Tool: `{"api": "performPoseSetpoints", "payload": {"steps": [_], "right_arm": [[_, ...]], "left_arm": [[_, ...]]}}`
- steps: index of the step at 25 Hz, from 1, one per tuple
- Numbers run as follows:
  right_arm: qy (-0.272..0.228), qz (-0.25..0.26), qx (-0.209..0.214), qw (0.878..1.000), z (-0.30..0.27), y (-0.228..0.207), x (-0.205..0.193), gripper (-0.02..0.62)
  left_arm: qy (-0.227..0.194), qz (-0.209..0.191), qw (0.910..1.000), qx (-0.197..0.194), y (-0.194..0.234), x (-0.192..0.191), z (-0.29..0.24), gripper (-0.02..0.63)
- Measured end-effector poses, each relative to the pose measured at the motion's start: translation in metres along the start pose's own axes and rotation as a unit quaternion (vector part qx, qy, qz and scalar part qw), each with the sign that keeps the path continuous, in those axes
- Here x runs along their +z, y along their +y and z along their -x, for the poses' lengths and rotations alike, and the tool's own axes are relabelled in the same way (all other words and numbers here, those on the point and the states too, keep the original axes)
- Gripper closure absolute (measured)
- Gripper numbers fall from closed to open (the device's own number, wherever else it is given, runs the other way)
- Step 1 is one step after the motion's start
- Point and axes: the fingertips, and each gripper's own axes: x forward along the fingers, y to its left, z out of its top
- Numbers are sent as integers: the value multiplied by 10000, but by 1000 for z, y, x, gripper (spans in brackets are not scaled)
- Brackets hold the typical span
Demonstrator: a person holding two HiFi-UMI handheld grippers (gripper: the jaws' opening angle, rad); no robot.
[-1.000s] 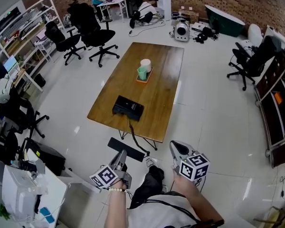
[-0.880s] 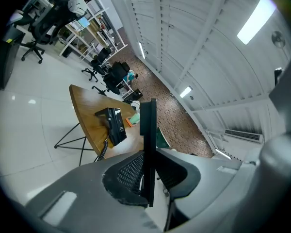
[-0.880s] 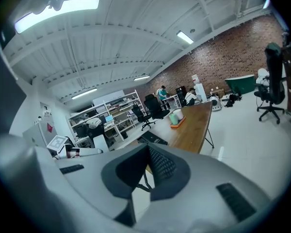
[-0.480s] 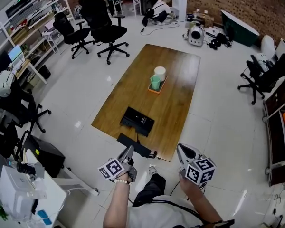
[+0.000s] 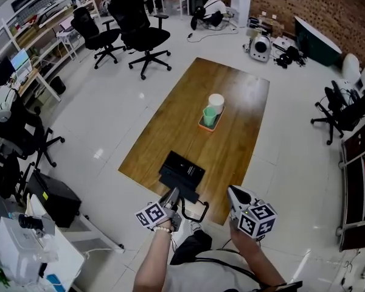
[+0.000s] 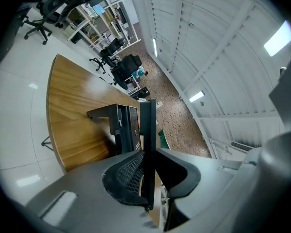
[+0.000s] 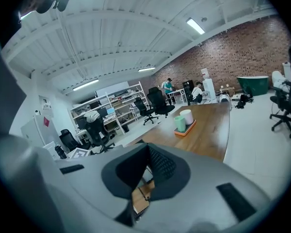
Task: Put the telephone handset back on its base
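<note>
My left gripper (image 5: pixel 173 198) pinches the handset (image 6: pixel 147 127) edge-on, with the base (image 5: pixel 182 169) near at twelve o'clock on the table (image 5: pixel 237 126). My right gripper (image 5: pixel 233 191) is closed together and empty.

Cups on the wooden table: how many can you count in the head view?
2. A white cup and a green cup stand side by side on the orange tray near the middle of the table. Nothing there looks big enough to hide a third.
</note>
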Motion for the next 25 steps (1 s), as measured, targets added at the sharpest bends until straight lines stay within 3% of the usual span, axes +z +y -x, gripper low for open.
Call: {"api": "performPoseSetpoints", "payload": {"steps": [7,13,25], "right_arm": [[57,2,75,10000,-31,-4,6,595],[164,28,132,9998,-46,-5,5,595],[172,-115,100,9997,-54,-17,7,595]], "left_arm": [[-195,30,9997,-137,19,9,-23,537],[-528,454,9972,-255,32,14,-32,537],[-419,370,9982,-236,42,14,-44,537]]}}
